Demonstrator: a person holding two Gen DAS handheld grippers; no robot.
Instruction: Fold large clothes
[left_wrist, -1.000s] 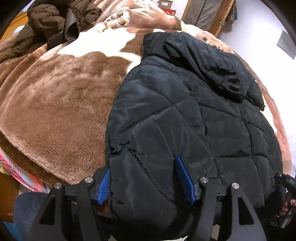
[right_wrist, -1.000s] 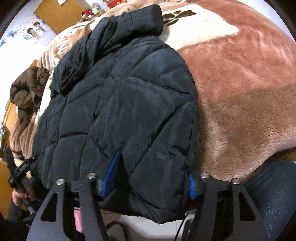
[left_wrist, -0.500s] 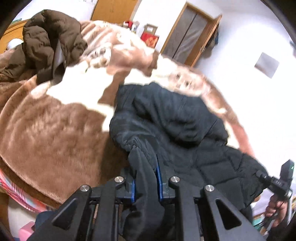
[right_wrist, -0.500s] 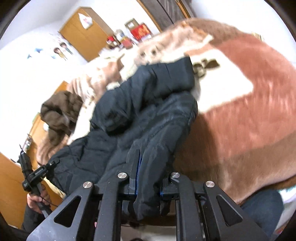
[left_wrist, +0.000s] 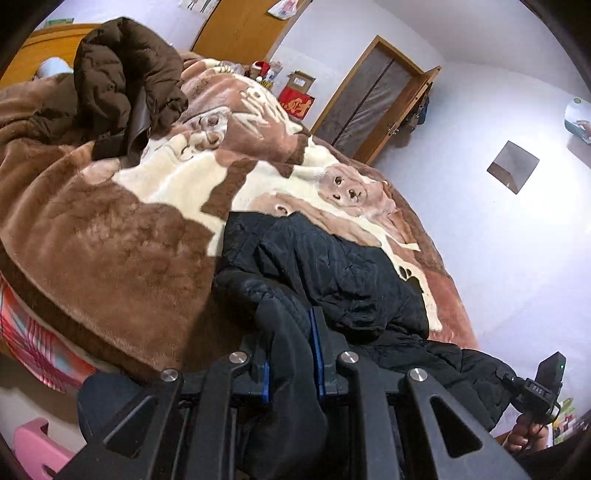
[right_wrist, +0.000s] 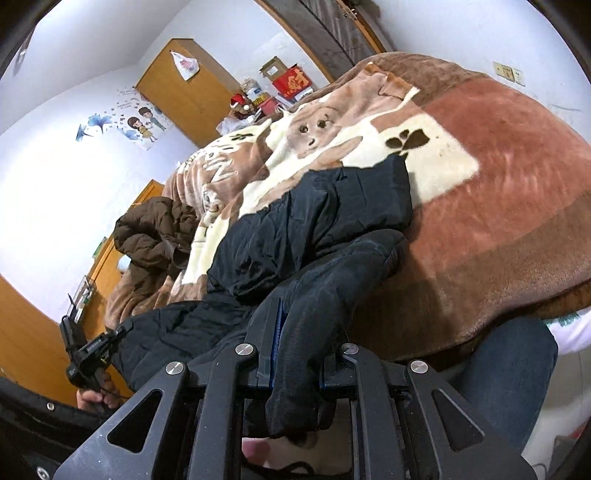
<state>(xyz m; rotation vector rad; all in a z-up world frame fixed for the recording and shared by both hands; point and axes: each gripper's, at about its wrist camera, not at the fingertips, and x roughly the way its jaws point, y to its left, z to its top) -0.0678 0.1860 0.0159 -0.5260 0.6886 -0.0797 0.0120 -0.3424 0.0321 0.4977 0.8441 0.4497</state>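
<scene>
A black quilted jacket (left_wrist: 343, 273) lies on a bed covered by a brown and cream plush blanket (left_wrist: 110, 236). Its near hem is raised off the bed at two points. My left gripper (left_wrist: 290, 325) is shut on a bunched fold of the hem, the blue pads pressing the cloth. In the right wrist view the same black jacket (right_wrist: 325, 221) shows, and my right gripper (right_wrist: 295, 325) is shut on the hem's other end. The hood end rests on the blanket (right_wrist: 498, 192). Each view shows the other gripper held in a hand at its edge.
A brown puffer coat (left_wrist: 125, 85) is heaped at the bed's far left, also seen as the brown coat (right_wrist: 151, 236). Beyond the bed stand wooden doors (left_wrist: 373, 96), a red box (left_wrist: 297, 103) and white walls. A person's blue-jeaned leg (right_wrist: 509, 373) is beside the bed edge.
Both grippers closed on the jacket's hem and rose, lifting it off the bed. The views tilted upward, so the room's walls and doors came into sight.
</scene>
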